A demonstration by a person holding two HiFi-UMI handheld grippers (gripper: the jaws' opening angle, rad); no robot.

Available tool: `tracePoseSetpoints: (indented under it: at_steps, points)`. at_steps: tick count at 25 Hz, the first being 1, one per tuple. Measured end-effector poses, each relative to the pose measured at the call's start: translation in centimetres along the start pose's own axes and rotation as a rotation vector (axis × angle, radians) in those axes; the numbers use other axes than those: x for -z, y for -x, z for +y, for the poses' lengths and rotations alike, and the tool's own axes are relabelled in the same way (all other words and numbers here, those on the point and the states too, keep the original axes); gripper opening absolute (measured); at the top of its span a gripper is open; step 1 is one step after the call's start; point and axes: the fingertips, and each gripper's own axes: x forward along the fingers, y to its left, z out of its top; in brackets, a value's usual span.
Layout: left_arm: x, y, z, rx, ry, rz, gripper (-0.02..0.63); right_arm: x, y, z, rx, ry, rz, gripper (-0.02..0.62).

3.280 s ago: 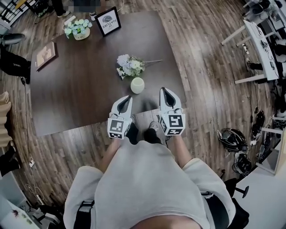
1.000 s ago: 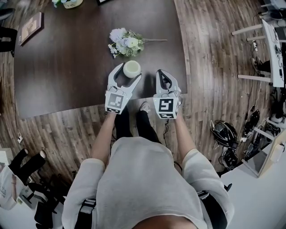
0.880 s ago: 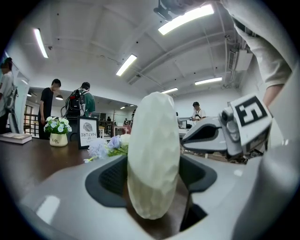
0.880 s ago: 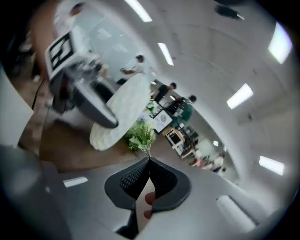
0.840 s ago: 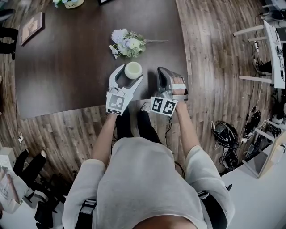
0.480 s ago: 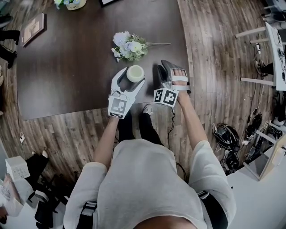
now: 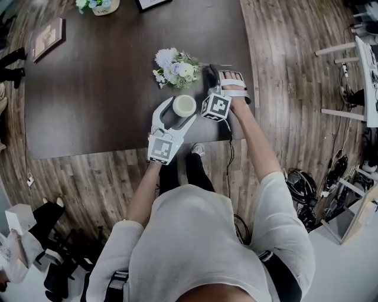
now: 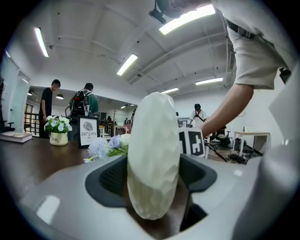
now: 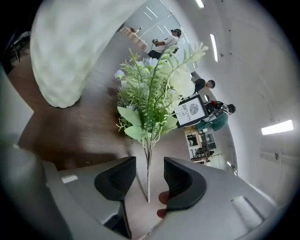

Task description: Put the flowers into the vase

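1. Your left gripper (image 7: 178,112) is closed around the vase (image 7: 184,105). In the left gripper view the pale vase stands upright between the two dark pads (image 8: 108,177), which meet it on either side.
2. The vase stands on the dark table (image 7: 94,94), near the edge closest to you.
3. The flowers (image 7: 175,66) lie flat on the table at 12 o'clock from the vase, close to it but not touching. The blooms point toward 9 o'clock and the stem toward 3 o'clock.
4. Your right gripper (image 7: 211,73) sits at about 1 o'clock from the vase. It is rolled onto its side, and its marker cube (image 7: 216,107) is just beside the vase rim.
5. In the right gripper view the jaws stand a narrow gap apart. The thin stem (image 9: 148,173) runs between them, with table showing on each side of it, and neither jaw touches it. The stem's cut end lies between the jaws.
6. Well away at the far 10 to 11 o'clock side of the table are a small pot of flowers (image 7: 97,5), a framed sign (image 7: 155,3) and a book (image 7: 47,39).
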Motion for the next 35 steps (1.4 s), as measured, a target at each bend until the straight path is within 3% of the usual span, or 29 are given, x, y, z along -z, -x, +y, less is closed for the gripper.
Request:
tracePoseSetpoints:
  at_steps: [10,12,13,24,27,29,35]
  points:
    - [0.0,-0.2,0.0,0.006,0.004,0.002,0.337,-0.8,-3.3,-0.2,-0.024,0.084,-0.001,0.136]
    - [-0.2,-0.4,-0.1,0.010,0.001,0.005,0.337,-0.7,-3.5,-0.5,0.000,0.094,0.007,0.061]
    - [-0.2,-0.5,-0.1,0.012,0.000,0.005,0.337,-0.7,-3.5,-0.7,0.017,0.095,0.008,0.055]
    - [0.1,-0.5,0.0,0.004,0.006,0.007,0.337,-0.5,-2.7,-1.5,0.057,-0.025,-0.005,0.035]
    - [0.0,-0.6,0.3,0.004,0.006,0.010,0.337,-0.2,-2.3,-2.4,0.059,-0.144,-0.013,0.035]
    - [0.0,-0.7,0.4,0.005,0.005,0.012,0.337,0.0,-1.7,-3.5,0.062,-0.278,-0.026,0.035]
    - [0.0,-1.0,0.3,-0.003,0.007,0.014,0.337,1.1,0.7,-7.1,0.040,-0.839,-0.116,0.034]
